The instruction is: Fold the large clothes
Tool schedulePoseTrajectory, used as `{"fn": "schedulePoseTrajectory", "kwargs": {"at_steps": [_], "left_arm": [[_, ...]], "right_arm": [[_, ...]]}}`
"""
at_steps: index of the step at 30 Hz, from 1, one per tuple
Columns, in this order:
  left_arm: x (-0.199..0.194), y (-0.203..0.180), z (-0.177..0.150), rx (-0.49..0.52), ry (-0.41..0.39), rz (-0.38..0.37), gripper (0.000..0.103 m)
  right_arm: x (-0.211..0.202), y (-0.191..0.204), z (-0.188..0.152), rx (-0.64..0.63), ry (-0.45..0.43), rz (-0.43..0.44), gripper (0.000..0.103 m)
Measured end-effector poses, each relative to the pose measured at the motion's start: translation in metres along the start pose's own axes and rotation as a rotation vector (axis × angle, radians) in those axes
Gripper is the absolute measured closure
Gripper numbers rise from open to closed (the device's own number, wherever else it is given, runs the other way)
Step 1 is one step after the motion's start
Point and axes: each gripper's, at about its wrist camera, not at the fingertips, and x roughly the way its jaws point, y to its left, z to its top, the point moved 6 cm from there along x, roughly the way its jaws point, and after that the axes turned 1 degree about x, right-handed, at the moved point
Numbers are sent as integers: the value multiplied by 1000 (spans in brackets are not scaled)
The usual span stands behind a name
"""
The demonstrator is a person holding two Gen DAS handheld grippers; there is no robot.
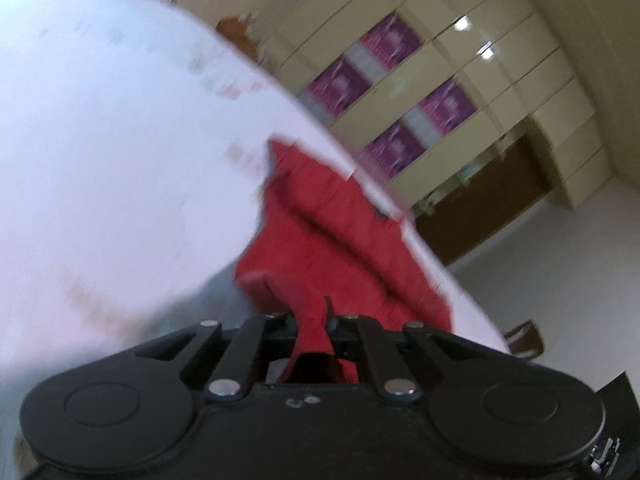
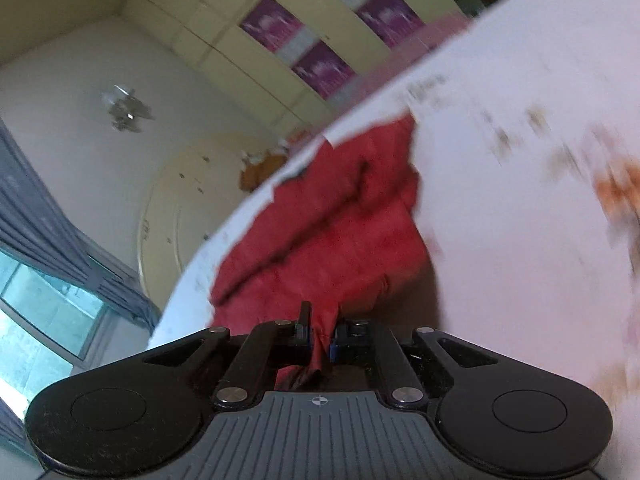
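Left wrist view: left gripper (image 1: 316, 328) clamped on a fold of the red garment (image 1: 340, 240), which lies bunched on the white table (image 1: 100, 160). Right wrist view: right gripper (image 2: 322, 332) pinching red garment (image 2: 328, 220) edge; cream cabinets (image 2: 248, 44) behind.

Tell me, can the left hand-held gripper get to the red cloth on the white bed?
Yes, it looks so. The left hand-held gripper is already shut on a bunched fold of the red cloth lying on the white bed, and nothing stands in between.
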Motion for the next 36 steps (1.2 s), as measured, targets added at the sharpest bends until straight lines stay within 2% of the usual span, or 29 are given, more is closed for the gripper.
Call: {"fn": "schedulePoseTrajectory", "kwargs": {"at_steps": [5, 8, 13, 18, 21, 24, 29, 31, 35, 36], "left_arm": [[31, -49, 54, 58, -94, -78, 97], [57, -75, 89, 96, -123, -127, 97], [107, -102, 136, 144, -134, -160, 97], [162, -103, 161, 146, -98, -152, 97], [197, -94, 167, 143, -55, -123, 97], [233, -82, 166, 156, 5, -79, 97], [290, -54, 171, 142, 109, 26, 97], [305, -46, 170, 130, 142, 46, 96], [329, -37, 175, 99, 169, 37, 86], [333, -36, 177, 96, 168, 18, 83]], "right_arm": [[26, 31, 54, -53, -78, 26, 97], [43, 46, 92, -67, -114, 34, 97], [83, 62, 154, -82, -159, 41, 97], [139, 55, 205, -59, -160, 11, 97], [170, 36, 223, -17, -133, -16, 97], [210, 9, 234, 22, -76, -85, 97], [257, -27, 234, 67, -6, -157, 97], [273, -37, 233, 70, 18, -195, 97], [295, -56, 236, 107, 36, -226, 96], [299, -60, 238, 112, 41, -231, 91]]}}
